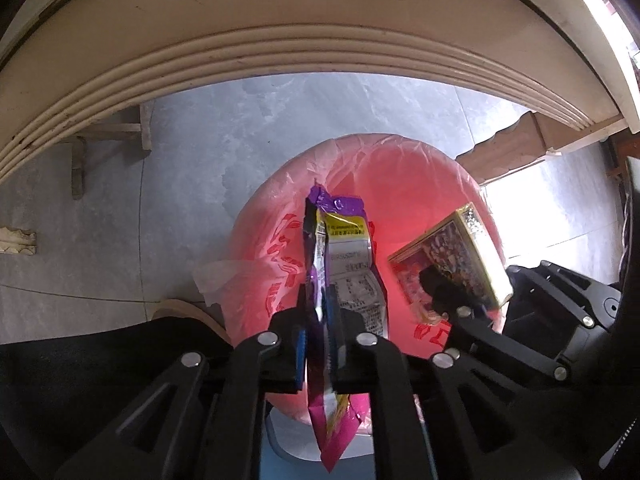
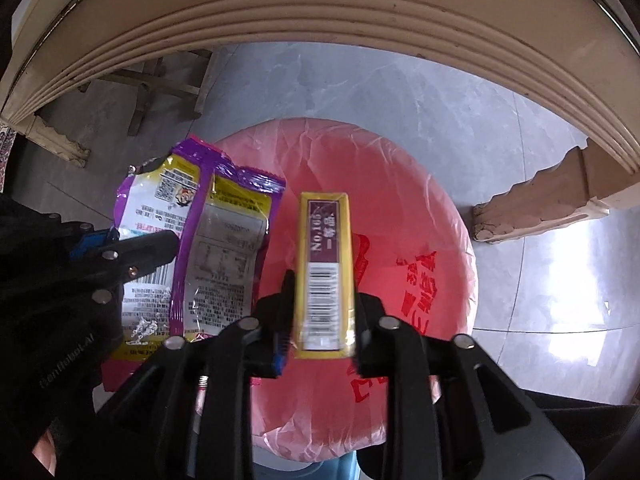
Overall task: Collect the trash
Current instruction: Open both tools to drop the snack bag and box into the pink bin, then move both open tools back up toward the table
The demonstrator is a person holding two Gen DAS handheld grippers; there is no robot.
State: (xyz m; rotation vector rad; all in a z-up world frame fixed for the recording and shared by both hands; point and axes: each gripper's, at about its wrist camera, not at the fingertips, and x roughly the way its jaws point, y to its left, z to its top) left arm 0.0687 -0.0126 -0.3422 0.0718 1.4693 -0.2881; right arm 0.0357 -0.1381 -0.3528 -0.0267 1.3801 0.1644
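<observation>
A bin lined with a pink bag (image 1: 408, 204) stands on the floor below both grippers; it also shows in the right wrist view (image 2: 400, 208). My left gripper (image 1: 320, 312) is shut on a purple snack wrapper (image 1: 348, 264), held edge-on over the bin's left part. The wrapper shows flat in the right wrist view (image 2: 208, 240), with the left gripper (image 2: 160, 248) on it. My right gripper (image 2: 320, 304) is shut on a yellow and maroon small box (image 2: 325, 272), held over the bin's opening. The box (image 1: 456, 248) and right gripper (image 1: 444, 292) show at the right in the left wrist view.
A cream table edge (image 1: 280, 48) curves overhead, with carved legs (image 2: 560, 200) on the grey tiled floor (image 1: 220, 140). A wooden stool frame (image 2: 160, 80) stands under the table at the left. Bright sunlight falls on the floor at the right.
</observation>
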